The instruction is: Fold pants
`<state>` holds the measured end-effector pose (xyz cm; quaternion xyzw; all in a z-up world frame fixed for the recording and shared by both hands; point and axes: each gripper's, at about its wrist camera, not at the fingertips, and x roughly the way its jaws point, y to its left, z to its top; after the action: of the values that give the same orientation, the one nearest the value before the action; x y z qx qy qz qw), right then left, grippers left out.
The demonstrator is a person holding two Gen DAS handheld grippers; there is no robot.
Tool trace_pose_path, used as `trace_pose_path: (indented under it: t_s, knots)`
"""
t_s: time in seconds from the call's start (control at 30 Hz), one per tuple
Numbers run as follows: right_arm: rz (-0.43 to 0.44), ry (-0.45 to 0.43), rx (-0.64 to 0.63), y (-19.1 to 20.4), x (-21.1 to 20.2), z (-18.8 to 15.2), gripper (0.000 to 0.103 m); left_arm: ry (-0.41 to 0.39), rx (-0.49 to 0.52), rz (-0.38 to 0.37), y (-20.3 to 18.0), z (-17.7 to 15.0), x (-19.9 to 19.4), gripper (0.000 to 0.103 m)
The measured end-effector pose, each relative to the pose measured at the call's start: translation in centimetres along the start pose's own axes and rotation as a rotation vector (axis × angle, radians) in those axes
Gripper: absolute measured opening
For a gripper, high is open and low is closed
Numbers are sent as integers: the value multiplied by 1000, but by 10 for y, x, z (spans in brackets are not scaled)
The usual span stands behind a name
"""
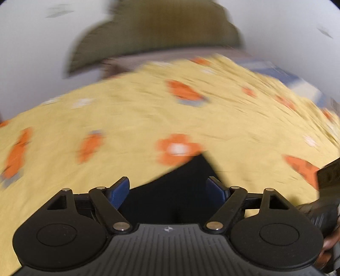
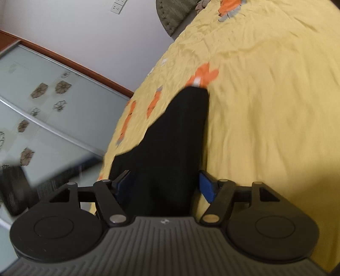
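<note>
Pants (image 2: 170, 135), plain black and laid in a long narrow strip, lie on the yellow flowered bedspread (image 2: 265, 106). Left gripper (image 1: 170, 189) and right gripper (image 2: 165, 184) both stand apart, the cloth running between their fingers unpinched.

The pants (image 2: 170, 138) lie on the bed (image 2: 265, 106), stretching from the right hand-held gripper (image 2: 164, 184) toward 12 o'clock. Bedding spreads from 12 to 4 o'clock of them. A sliding-door wardrobe (image 2: 42, 106) stands off the bed at 9 o'clock, and the headboard (image 2: 174, 14) sits at 12 o'clock. In the left wrist view, a pants corner (image 1: 184, 191) lies between the left hand-held gripper's (image 1: 170, 189) fingers, with the headboard (image 1: 159, 31) beyond at 12 o'clock.
</note>
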<state>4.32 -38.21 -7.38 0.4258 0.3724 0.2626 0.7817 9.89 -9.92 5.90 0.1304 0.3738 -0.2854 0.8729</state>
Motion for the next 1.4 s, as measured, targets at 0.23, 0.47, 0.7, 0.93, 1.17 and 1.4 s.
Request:
trace_pose_path:
  t_s: [0.23,0.47,0.7,0.93,1.17,1.4]
  knots:
    - [-46,67,-176,33,2,-44,79,254,353,198,-93,29,83,80]
    - [-71,6,-253,44,5,-58,89,339,525,449,-139,3,114,90]
    - [-93,-11,-277,37,-5,-61,56,328,388,371,-124,6,107,40]
    - [-16,-10,-103,10,-14,-44,39,161,271,340,-98,4,69,66]
    - [4,-35,25,-7,-13,-25,40,-11,2,490,-11,-22,6,79]
    - [26,-4,116,-12,20,10,45,46,-181,506,58,-77,-1,79]
